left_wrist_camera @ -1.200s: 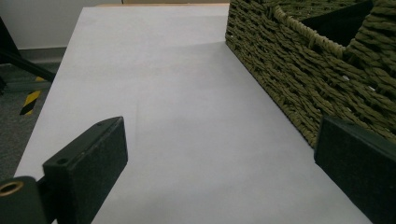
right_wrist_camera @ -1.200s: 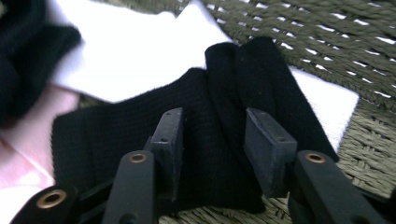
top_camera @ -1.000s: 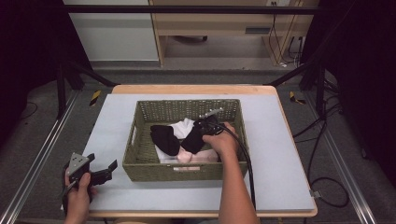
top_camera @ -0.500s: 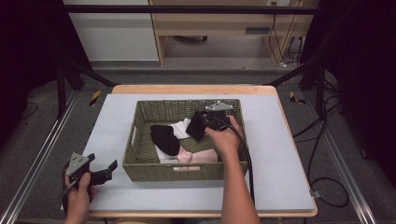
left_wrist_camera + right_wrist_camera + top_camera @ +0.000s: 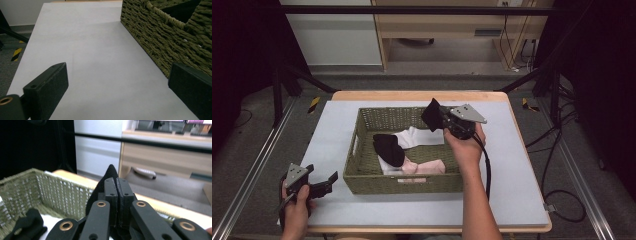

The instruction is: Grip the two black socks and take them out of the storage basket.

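Note:
An olive woven basket (image 5: 362, 175) stands mid-table, and its side wall (image 5: 160, 42) fills the right of the left gripper view. My right gripper (image 5: 438, 118) is shut on a black sock (image 5: 431, 114) and holds it above the basket's far right part; the sock (image 5: 106, 178) pokes out past the closed jaws. Another black sock (image 5: 388, 148), a white sock (image 5: 419, 137) and a pink sock (image 5: 427, 167) lie inside the basket. My left gripper (image 5: 326, 184) rests open at the table's near left corner, beside the basket, with nothing between its fingers (image 5: 47, 87).
The table (image 5: 522, 165) has a pale grey mat with bare room left and right of the basket. A wooden cabinet (image 5: 452, 25) and black frame poles stand beyond the far edge. Cables trail on the floor at right.
My right gripper has risen out of the basket toward its far right rim, carrying the black sock up with it. The left gripper has stayed put.

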### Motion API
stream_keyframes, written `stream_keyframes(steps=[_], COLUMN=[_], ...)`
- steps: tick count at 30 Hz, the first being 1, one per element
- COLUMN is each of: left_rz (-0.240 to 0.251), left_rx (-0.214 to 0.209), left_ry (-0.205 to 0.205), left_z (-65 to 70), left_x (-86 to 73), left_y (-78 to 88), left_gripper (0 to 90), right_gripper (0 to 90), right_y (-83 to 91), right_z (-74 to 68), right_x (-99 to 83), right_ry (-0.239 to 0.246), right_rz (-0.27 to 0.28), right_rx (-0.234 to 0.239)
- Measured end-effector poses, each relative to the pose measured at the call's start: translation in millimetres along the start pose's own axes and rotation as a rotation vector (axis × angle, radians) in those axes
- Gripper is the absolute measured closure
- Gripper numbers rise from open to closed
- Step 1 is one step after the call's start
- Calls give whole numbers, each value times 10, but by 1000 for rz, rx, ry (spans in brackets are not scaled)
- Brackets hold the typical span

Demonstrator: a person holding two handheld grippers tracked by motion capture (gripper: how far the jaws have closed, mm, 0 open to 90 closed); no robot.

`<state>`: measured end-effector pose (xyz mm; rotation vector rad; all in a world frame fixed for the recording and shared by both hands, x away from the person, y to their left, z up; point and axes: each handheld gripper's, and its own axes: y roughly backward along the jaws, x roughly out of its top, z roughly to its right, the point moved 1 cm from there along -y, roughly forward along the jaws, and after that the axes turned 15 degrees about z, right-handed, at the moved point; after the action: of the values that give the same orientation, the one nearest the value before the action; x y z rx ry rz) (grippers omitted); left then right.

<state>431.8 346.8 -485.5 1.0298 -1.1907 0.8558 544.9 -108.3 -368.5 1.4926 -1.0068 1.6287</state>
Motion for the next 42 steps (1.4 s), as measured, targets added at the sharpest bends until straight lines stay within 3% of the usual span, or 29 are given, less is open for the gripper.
stream_keyframes(steps=[4,8,10,12,20,30,35,38,42], left_rz=[1,1,1,1,1,0,-3,-2,-2], left_rx=[-1,-2,-3,-4,-7,-6,-5,-5,-4], left_ry=[3,5,6,8,17,12,7,6,3], left_z=[-3,-4,-5,-10,-18,-8,-8,-4,-2], left_x=[0,0,0,0,0,0,0,0,0], left_y=[1,1,1,3,2,-2,-1,-1,-2], left_gripper=[30,29,30,29,29,30,29,29,30], right_gripper=[884,883,883,883,883,883,883,883,883], right_y=[66,170,185,250,447,840,1006,1174,1271], right_z=[-1,20,29,74,270,678,844,1008,1094], right_x=[101,256,277,353,514,558,451,260,120], right_ry=[31,76,80,87,95,122,117,94,78], right_rz=[60,191,213,284,384,407,390,362,342], right_rx=[5,-9,-14,-43,-118,-244,-297,-355,-392])
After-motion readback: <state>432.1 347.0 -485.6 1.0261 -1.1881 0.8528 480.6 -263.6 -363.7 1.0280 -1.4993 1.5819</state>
